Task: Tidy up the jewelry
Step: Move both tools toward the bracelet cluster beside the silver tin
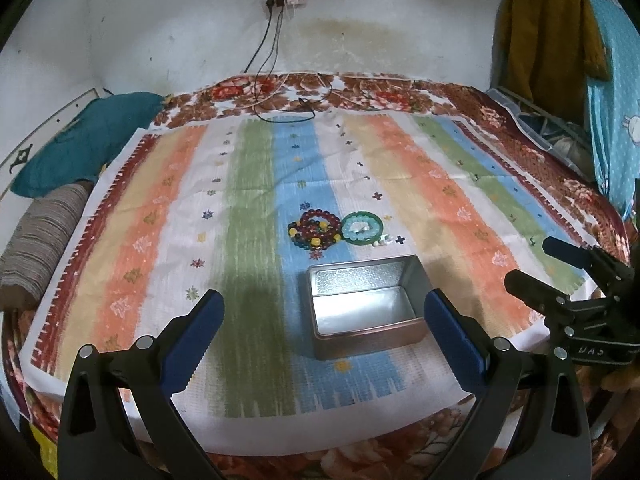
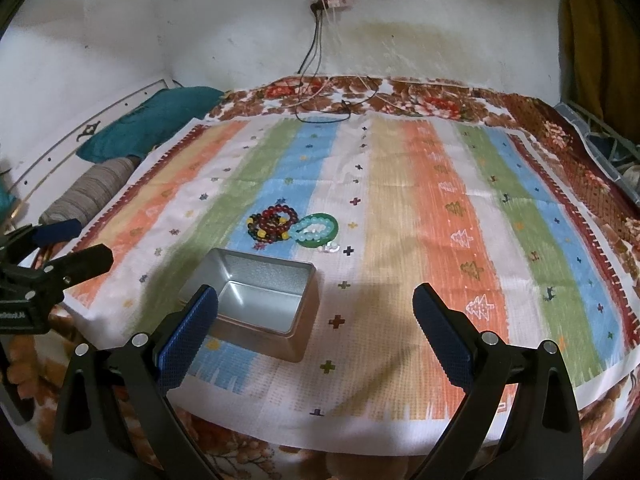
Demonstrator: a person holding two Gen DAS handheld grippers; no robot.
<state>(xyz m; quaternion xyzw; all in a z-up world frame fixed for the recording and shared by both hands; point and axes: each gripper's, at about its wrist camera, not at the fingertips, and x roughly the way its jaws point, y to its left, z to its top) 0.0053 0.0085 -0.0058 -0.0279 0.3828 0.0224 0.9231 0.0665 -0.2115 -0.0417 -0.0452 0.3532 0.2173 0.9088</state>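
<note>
An open, empty metal tin sits on the striped cloth. Just behind it lies a pile of jewelry: dark red and multicoloured bead bracelets, a green bangle with a pale blue bead bracelet inside it, and a small clear piece. My left gripper is open and empty, above the cloth in front of the tin. My right gripper is open and empty, to the right of the tin. Each gripper shows at the edge of the other's view.
The striped cloth covers a floral blanket on a bed against a white wall. Teal and striped pillows lie at the left. Charger cables trail from a wall socket onto the far edge. Clothes hang at the right.
</note>
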